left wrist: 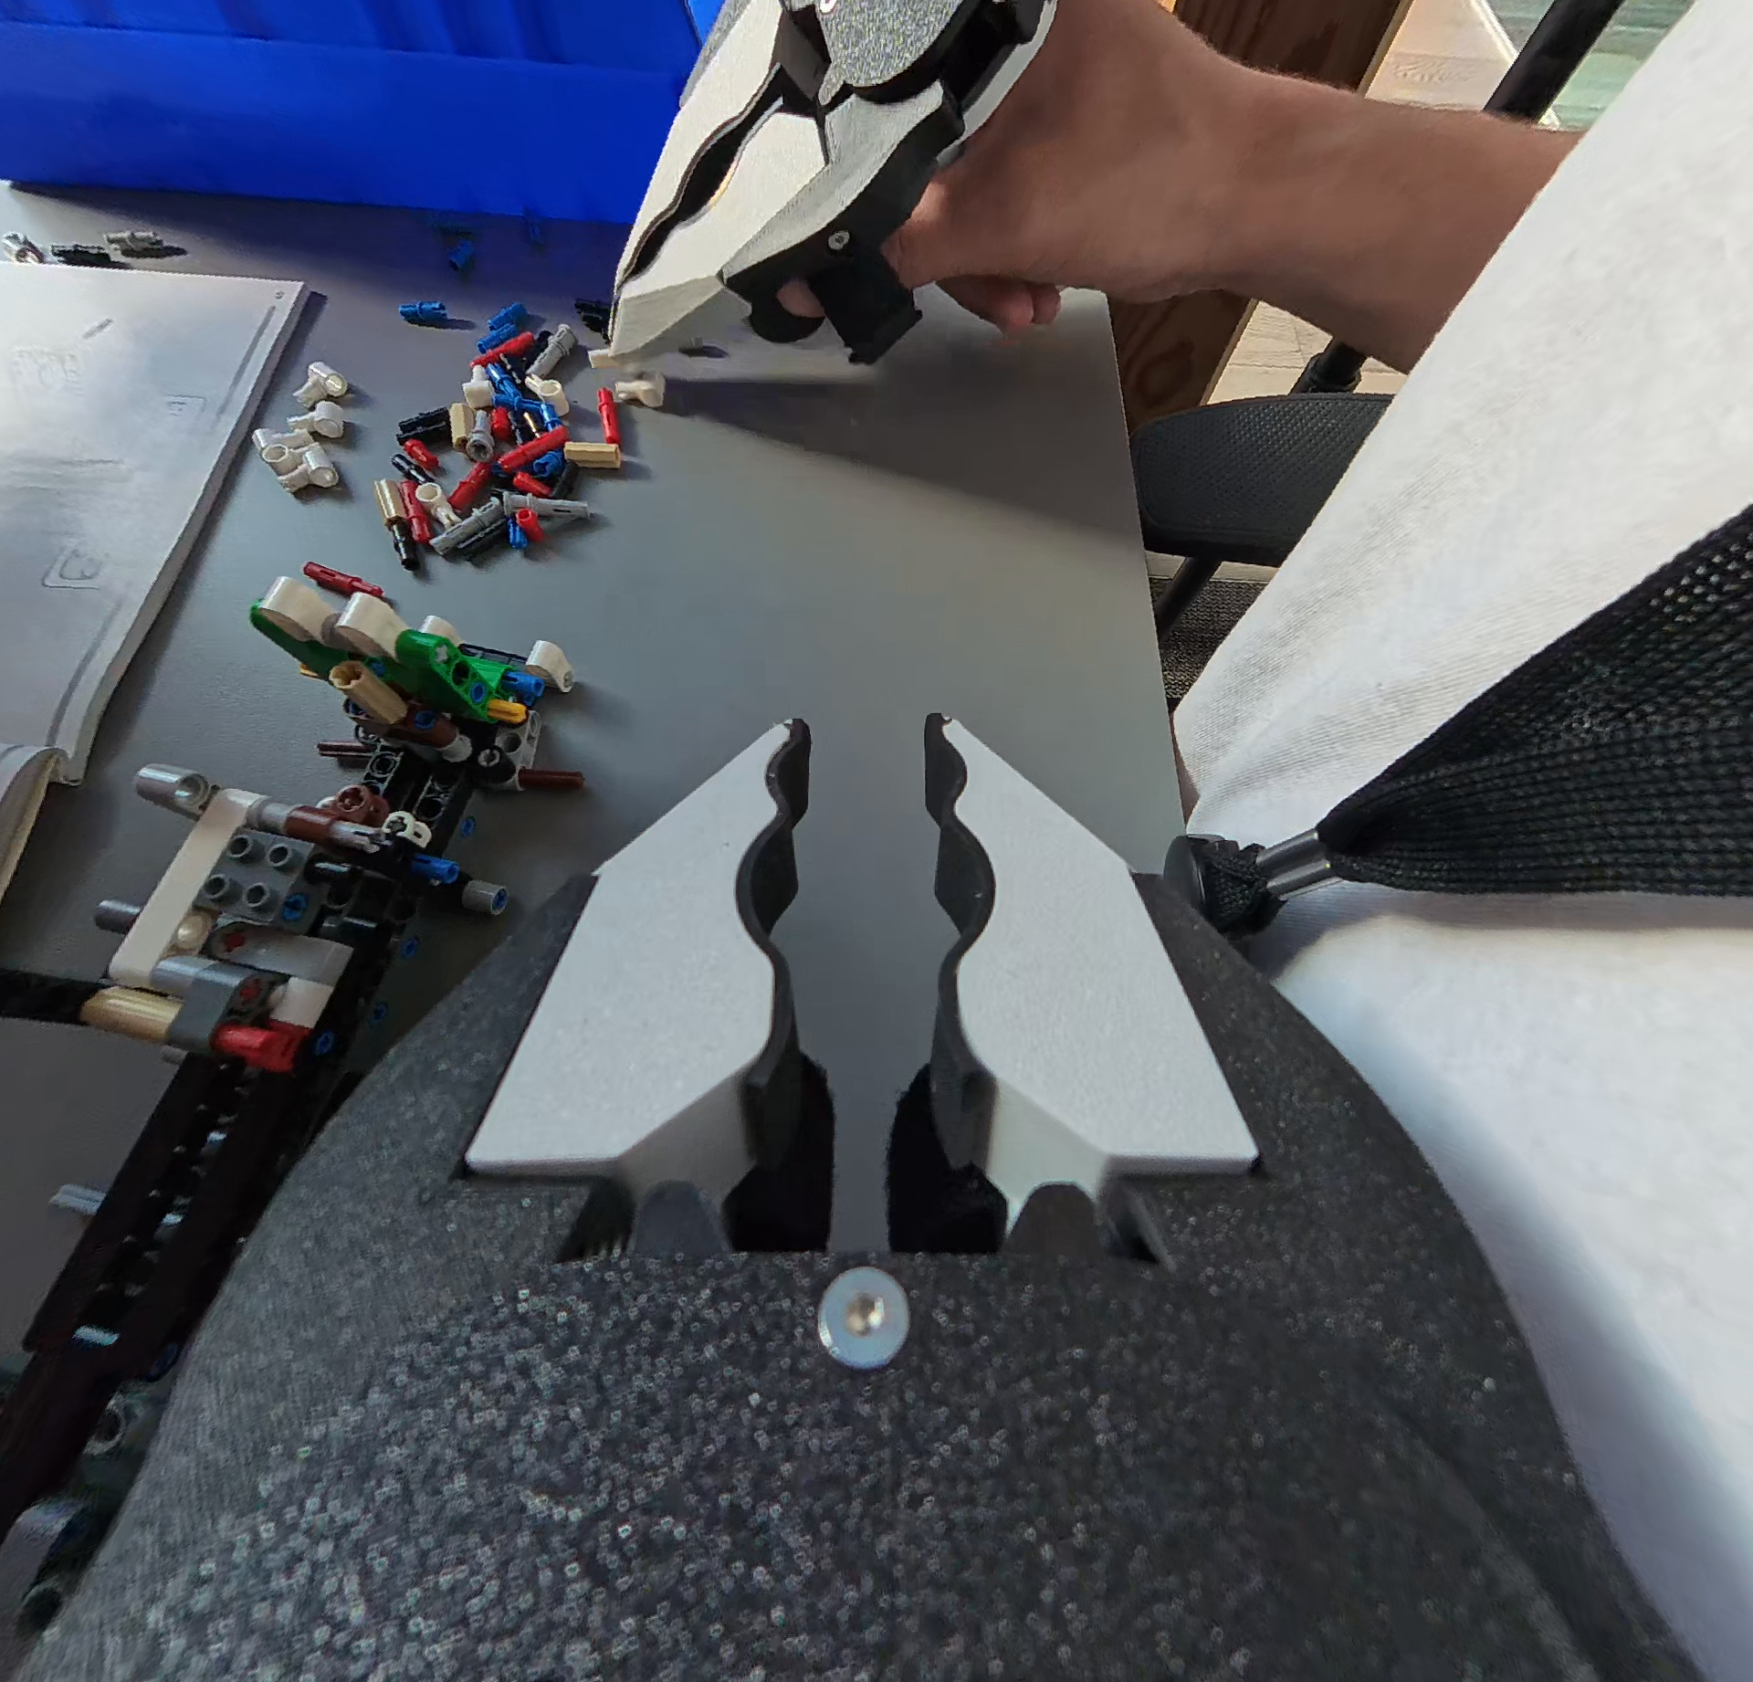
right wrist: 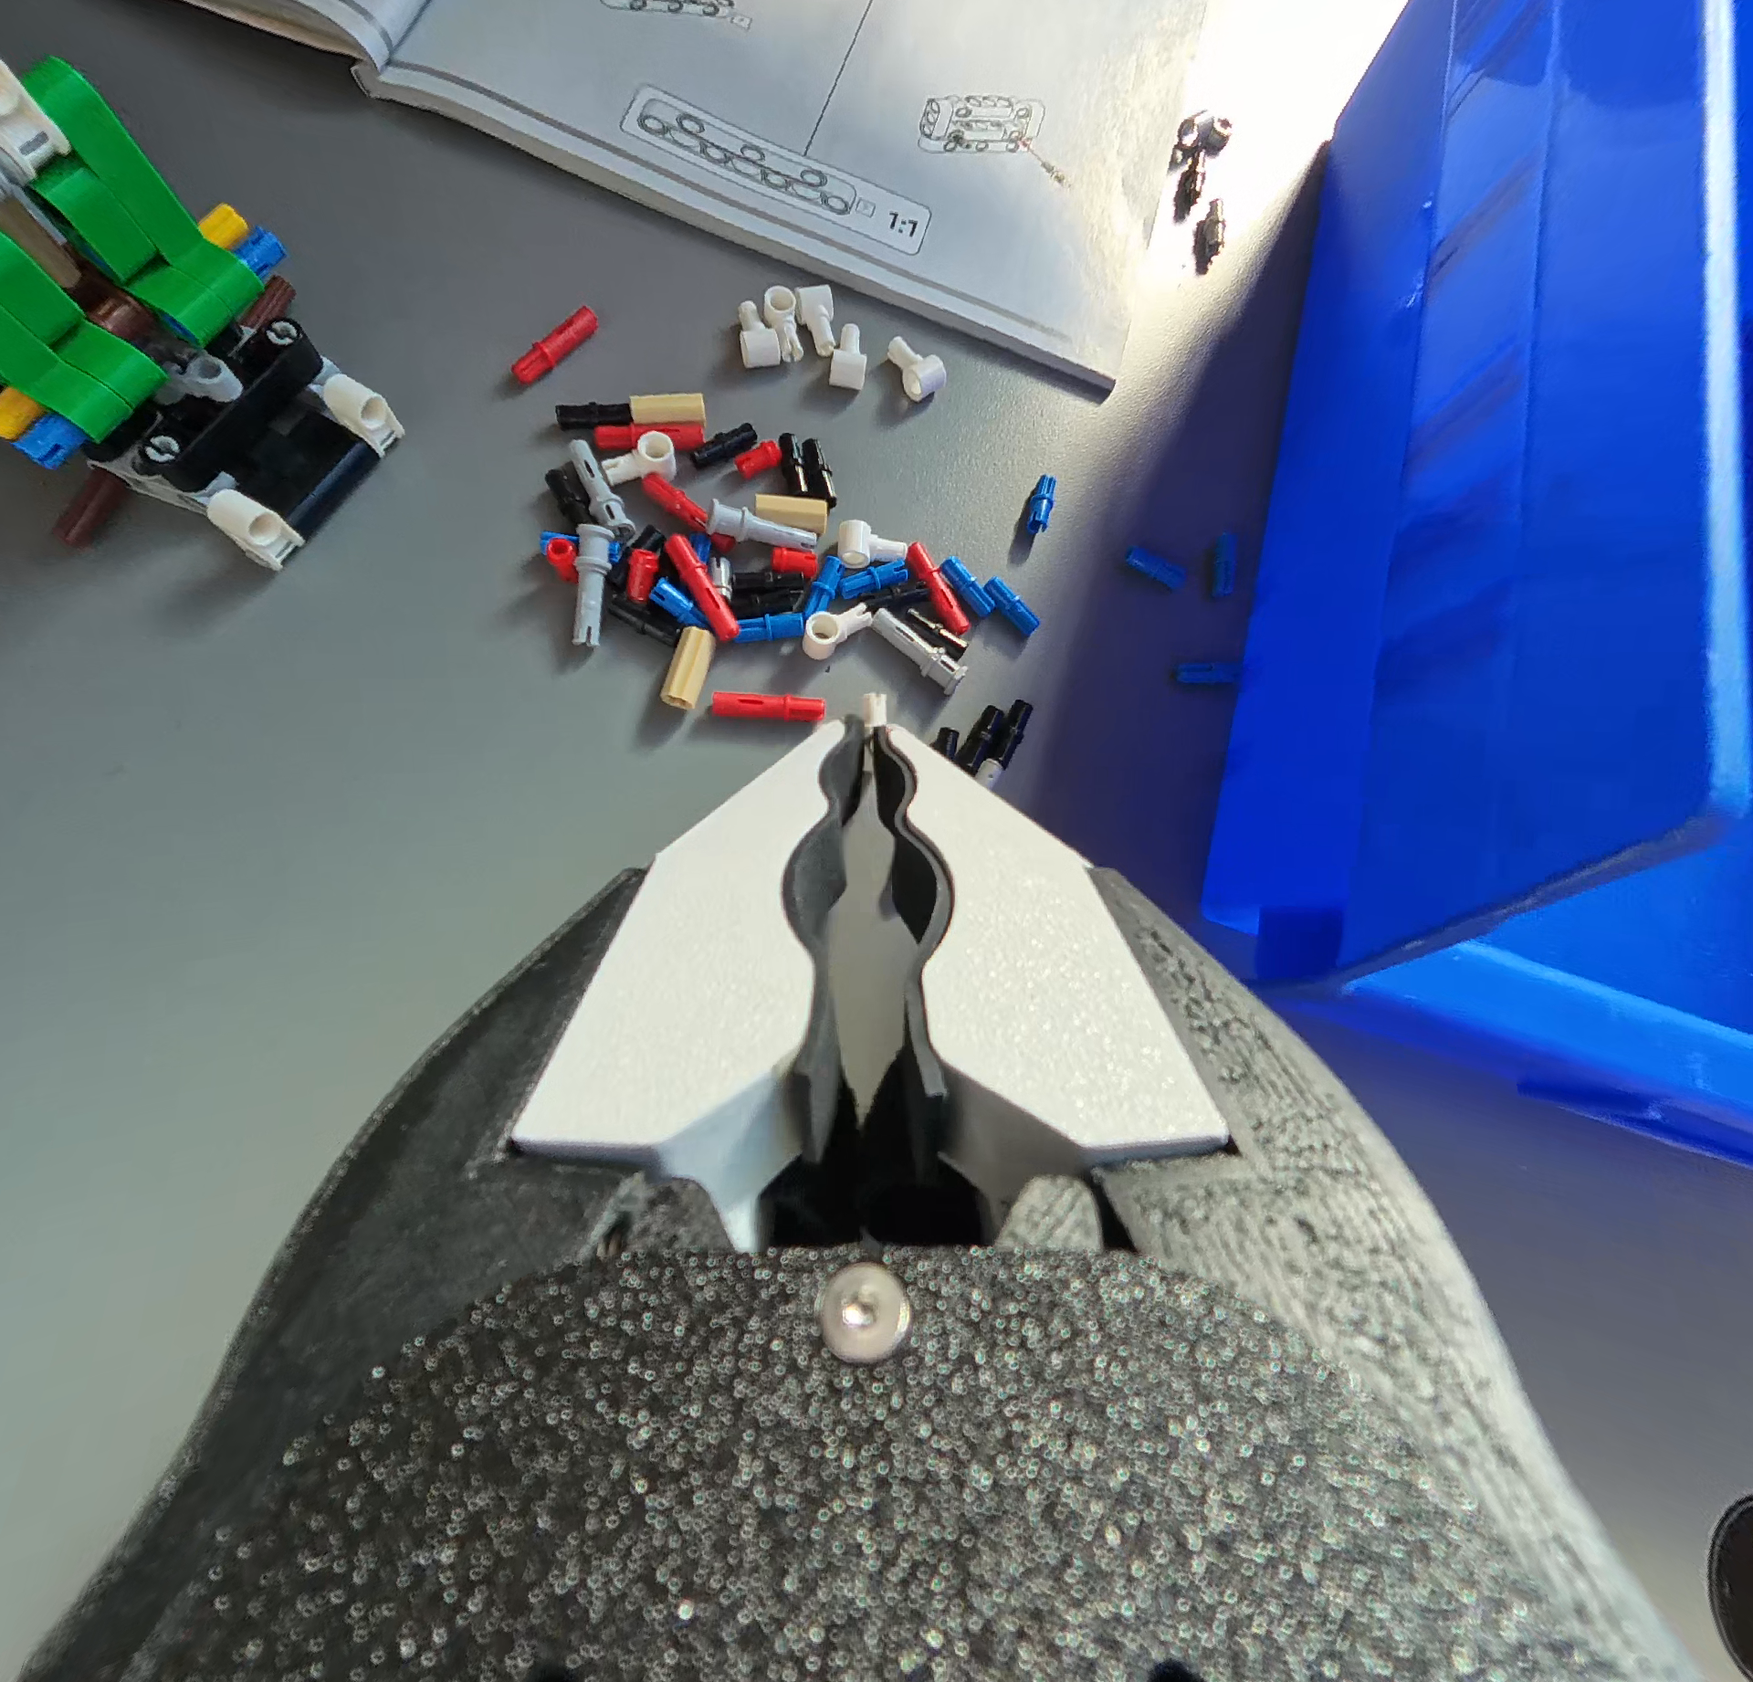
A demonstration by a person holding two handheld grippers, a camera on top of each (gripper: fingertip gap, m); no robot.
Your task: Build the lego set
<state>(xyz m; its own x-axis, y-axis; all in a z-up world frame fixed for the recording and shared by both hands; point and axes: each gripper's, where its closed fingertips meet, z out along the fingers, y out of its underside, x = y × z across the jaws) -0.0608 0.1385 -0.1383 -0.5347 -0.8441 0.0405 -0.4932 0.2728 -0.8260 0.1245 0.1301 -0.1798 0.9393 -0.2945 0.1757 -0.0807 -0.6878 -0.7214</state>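
Bench (right wrist: 237, 830): grey, matte; blue bin (right wrist: 1518, 498) along its edge, open instruction booklet (right wrist: 759, 71) beyond.
Right gripper (right wrist: 871, 730): clenched on a small white peg (right wrist: 873, 709), tip poking past the fingertips, at the near edge of the loose pin pile (right wrist: 759, 564).
Left gripper (left wrist: 868, 735): released, bare, above open bench.
Nearby: part-built green and black model (left wrist: 398, 678) to its left.
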